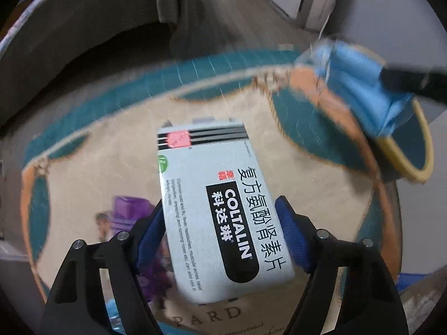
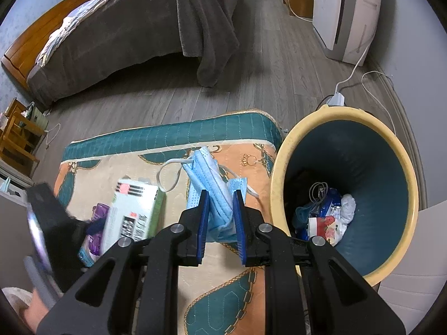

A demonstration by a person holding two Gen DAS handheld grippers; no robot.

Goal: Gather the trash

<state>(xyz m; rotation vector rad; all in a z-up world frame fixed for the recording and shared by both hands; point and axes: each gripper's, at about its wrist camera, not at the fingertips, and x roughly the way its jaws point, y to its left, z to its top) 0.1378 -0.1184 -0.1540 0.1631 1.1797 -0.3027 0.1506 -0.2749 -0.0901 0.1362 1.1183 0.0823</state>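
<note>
Left tool (image 1: pixel 220 217) has its blue pads clamped on either side of a white medicine box (image 1: pixel 220 209), the one printed COLTALIN, and the box is up off the rug (image 1: pixel 92 173), tilted, with its striped end pointing away. The left wrist view is smeared with motion blur, so the finer print is hard to read. Under the box lies something purple (image 1: pixel 130 209) on the rug, too blurred to name.

Right tool (image 2: pixel 220 209), over on the other side, is pinched narrow on a folded blue face mask (image 2: pixel 209 189); the mask stands up between the pads and its white ear loops (image 2: pixel 170 173) dangle loose to the left. From this view the medicine box (image 2: pixel 131 215) sits just left of the mask, with the left tool's dark body (image 2: pixel 53 223) blurred beside it.

Just to the right of the mask stands the trash bin (image 2: pixel 396 156), yellow rim, dark teal inside, tipped toward the camera by the lens. There's already rubbish at the bottom (image 2: pixel 327 215): crumpled white paper, a blue wrapper, a bit of cord. Mask is beside the bin's rim, not over the opening.

Beyond the rug is grey wood floor (image 2: pixel 251 69) and a bed with a grey blanket (image 2: pixel 139 33) hanging off it.
</note>
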